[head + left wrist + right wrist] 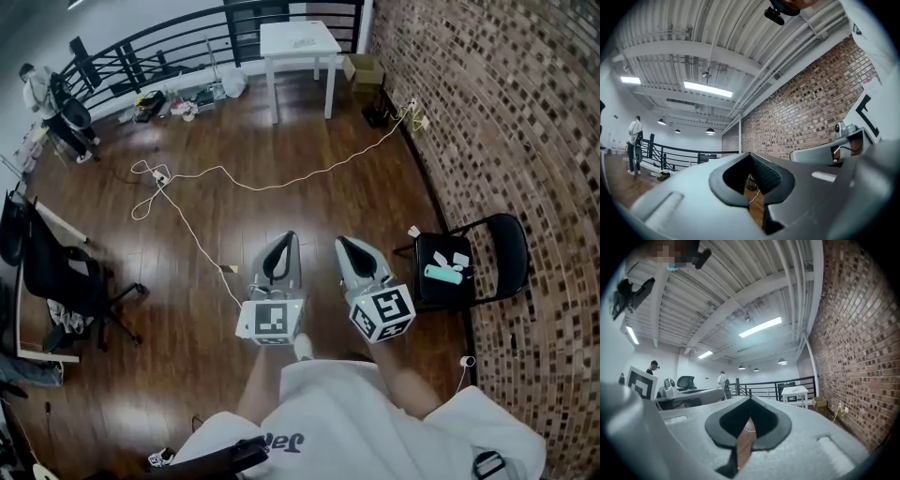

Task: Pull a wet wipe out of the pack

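Observation:
A black folding chair (507,246) stands by the brick wall at the right. On its seat lie a teal roll-shaped pack (443,274) and some small white pieces (451,258); which of them is the wipe pack I cannot tell at this size. My left gripper (287,240) and right gripper (346,246) are held side by side over the wooden floor, left of the chair and apart from it. Both point forward with nothing in them. In the left gripper view the left gripper (750,155) has its tips touching. The right gripper (750,402) also shows tips that meet.
A white table (300,41) stands far ahead near a black railing (169,42). A white cable (234,178) snakes across the floor. An office chair (66,277) sits at the left. A person (42,94) stands at the far left. A brick wall (525,122) runs along the right.

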A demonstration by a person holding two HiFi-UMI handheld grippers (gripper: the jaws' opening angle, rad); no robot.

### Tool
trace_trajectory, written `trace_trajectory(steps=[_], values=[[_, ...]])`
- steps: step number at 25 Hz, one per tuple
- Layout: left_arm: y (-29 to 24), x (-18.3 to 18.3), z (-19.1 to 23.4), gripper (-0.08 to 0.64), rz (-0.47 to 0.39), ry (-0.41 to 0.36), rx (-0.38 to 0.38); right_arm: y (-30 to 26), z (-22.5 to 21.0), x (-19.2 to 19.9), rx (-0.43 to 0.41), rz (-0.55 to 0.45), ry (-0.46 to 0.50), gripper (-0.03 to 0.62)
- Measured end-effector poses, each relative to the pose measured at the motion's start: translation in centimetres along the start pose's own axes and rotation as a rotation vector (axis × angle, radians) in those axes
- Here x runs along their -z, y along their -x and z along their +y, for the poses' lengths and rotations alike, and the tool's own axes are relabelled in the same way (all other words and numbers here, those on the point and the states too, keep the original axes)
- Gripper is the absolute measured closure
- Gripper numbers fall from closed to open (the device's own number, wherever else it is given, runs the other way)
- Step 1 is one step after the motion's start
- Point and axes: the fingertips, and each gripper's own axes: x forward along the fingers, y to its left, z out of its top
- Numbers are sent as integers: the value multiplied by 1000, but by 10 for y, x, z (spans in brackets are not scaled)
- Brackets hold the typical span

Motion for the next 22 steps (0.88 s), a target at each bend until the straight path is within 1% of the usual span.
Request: trace_trajectory(steps=[1,3,5,6,9,12,16,19,22], values=[[-5,4,11,545,2,9,-4,-9,4,0,0,-11,12,600],[-15,7,27,545,-15,55,-15,-27,6,6,-8,7,29,600],[-25,11,33,545,-24,94,-13,-45,-5,13,-9,43,18,600],[-32,17,36,545,-16,103,-12,-53,-14,14,-5,51,10,601],[-59,35,46,545,22,108,-14,-82,-43,12,10,46,2,601],[-96,50,61,545,44,103,-36,-118,-74,19,13,46,-14,600],[-173,57,77,545,55,76,-43,-173,-114,27,-22,57,-63,601],[-247,48,82,545,36,63,-33,-214,-156,7,-48,15,-42,601],[-321,45,81,545,8,55,-22,-251,-224,-19,-21,-25,-25,600]])
